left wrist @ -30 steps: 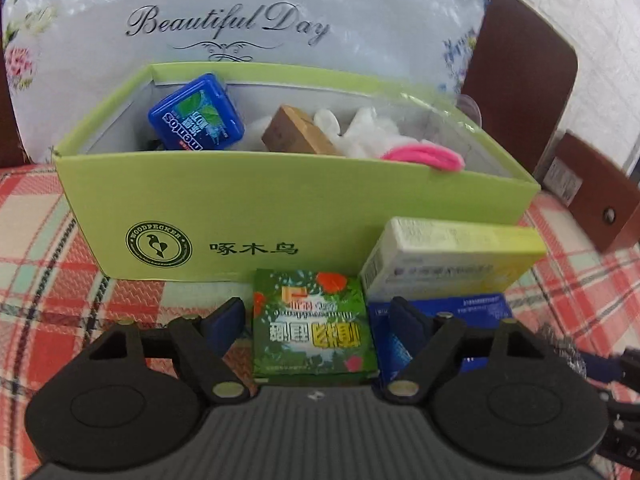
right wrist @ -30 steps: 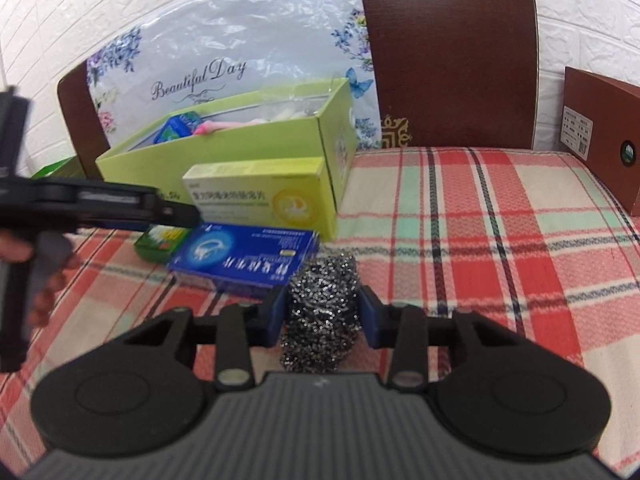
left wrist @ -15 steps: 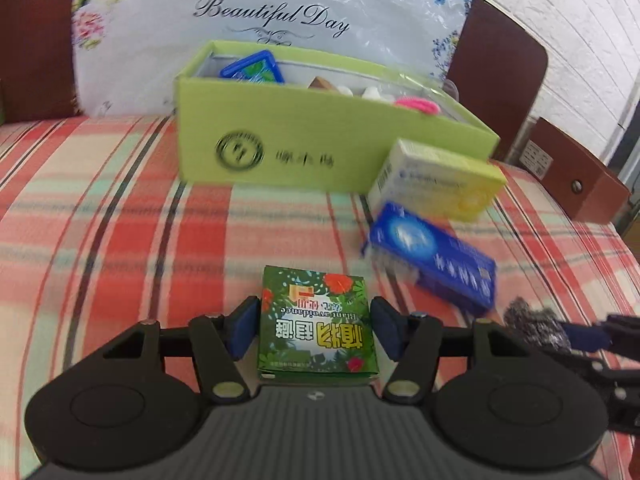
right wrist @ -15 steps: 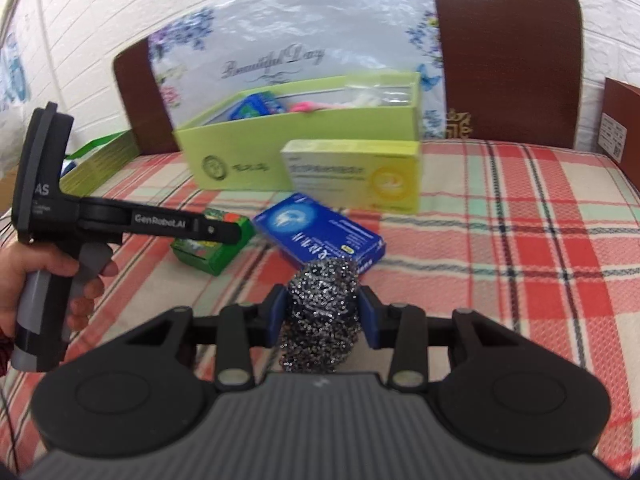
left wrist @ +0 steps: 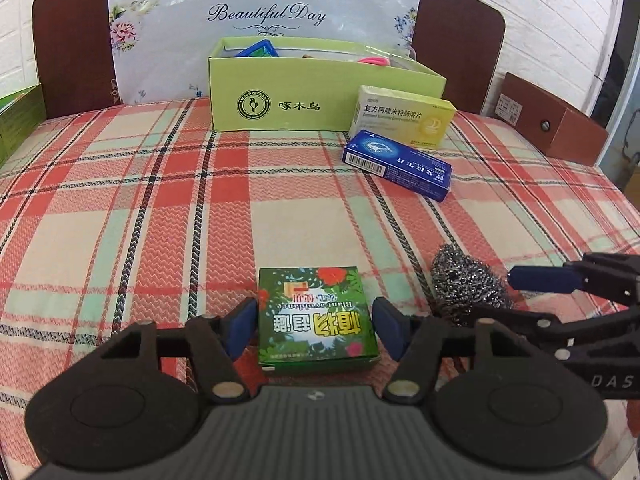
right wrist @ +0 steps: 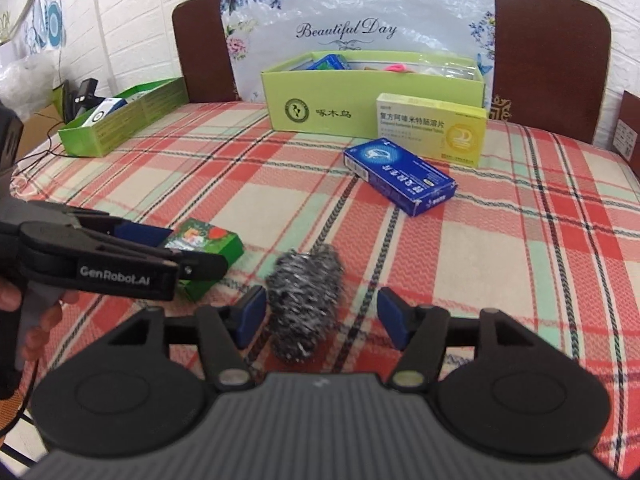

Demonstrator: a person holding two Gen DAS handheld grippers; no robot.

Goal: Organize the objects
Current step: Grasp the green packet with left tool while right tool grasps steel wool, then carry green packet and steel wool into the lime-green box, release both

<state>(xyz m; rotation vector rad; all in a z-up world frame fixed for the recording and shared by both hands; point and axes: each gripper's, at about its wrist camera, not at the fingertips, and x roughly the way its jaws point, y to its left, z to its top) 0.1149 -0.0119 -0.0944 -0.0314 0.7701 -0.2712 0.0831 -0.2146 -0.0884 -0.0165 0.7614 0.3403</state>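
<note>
A small green flowered box [left wrist: 316, 318] lies on the plaid cloth between the fingers of my left gripper [left wrist: 314, 326], which is open with gaps on both sides. It also shows in the right wrist view [right wrist: 208, 242]. A steel wool scourer [right wrist: 306, 300] lies between the fingers of my right gripper [right wrist: 322, 314], which is open. The scourer also shows in the left wrist view [left wrist: 468, 286]. A light green open box [left wrist: 320, 92] holding several items stands at the back.
A yellow medicine box [left wrist: 404, 118] and a blue medicine box [left wrist: 398, 164] lie in front of the green box. A second green tray [right wrist: 120, 120] sits at the far left. A brown box [left wrist: 552, 120] is at the right edge. A headboard stands behind.
Both grippers pulled back from the green box toward the near side. Both opened: the green flowered box and the scourer now rest on the cloth.
</note>
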